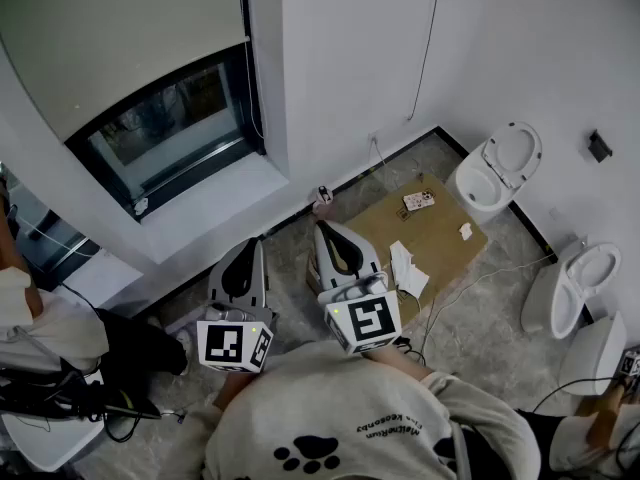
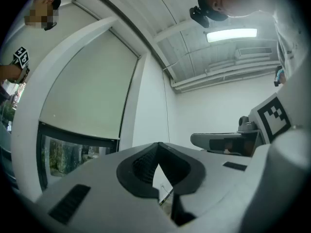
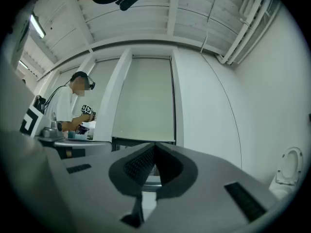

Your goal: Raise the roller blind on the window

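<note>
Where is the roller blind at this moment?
In the head view the roller blind is at the upper left, covering the upper part of the window, beyond the left gripper and above the white sill.

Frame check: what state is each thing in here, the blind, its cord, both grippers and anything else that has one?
Blind: mostly down, a strip of glass bare below it.
Cord: hanging free beside the window, untouched.
Left gripper: shut, empty.
Right gripper: shut, empty.
Far toilet: lid up.
</note>
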`<action>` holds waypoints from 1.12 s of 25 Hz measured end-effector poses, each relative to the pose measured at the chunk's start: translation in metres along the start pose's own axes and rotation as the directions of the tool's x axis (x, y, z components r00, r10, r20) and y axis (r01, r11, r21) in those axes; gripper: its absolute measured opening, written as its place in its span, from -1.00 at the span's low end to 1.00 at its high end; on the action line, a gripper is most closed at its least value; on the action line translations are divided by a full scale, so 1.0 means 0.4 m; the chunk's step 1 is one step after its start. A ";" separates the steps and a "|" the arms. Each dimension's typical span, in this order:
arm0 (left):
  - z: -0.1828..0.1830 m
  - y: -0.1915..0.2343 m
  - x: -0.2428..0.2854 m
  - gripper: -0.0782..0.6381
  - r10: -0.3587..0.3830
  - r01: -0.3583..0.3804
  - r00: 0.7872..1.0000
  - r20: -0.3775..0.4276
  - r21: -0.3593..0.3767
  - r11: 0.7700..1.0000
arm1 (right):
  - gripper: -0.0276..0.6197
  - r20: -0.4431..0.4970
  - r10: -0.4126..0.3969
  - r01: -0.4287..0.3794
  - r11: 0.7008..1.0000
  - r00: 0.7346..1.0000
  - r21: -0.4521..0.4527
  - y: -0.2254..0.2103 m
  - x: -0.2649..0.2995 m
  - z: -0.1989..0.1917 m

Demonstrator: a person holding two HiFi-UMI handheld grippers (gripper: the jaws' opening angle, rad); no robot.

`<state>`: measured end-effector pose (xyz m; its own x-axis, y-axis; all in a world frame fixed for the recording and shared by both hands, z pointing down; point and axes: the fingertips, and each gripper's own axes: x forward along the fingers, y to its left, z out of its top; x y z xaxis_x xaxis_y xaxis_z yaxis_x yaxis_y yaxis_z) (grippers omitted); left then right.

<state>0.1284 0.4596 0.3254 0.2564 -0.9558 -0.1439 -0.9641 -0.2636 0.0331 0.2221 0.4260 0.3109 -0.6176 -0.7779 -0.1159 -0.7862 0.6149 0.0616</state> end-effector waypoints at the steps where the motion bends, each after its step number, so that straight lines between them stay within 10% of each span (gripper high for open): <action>1: 0.000 -0.002 0.008 -0.76 0.002 -0.002 1.000 0.001 0.003 1.000 | -0.90 -0.009 -0.003 0.003 1.000 1.000 -0.003 -0.011 0.001 -0.002; 28: -0.066 0.158 0.307 -0.76 0.010 -0.010 1.000 -0.001 0.015 1.000 | -0.89 -0.001 0.045 -0.045 0.999 0.999 -0.020 -0.116 0.308 -0.069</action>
<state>0.1008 0.3223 0.3359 0.2468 -0.9586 -0.1424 -0.9675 -0.2519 0.0193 0.1818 0.2981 0.3213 -0.6526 -0.7495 -0.1117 -0.7577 0.6468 0.0870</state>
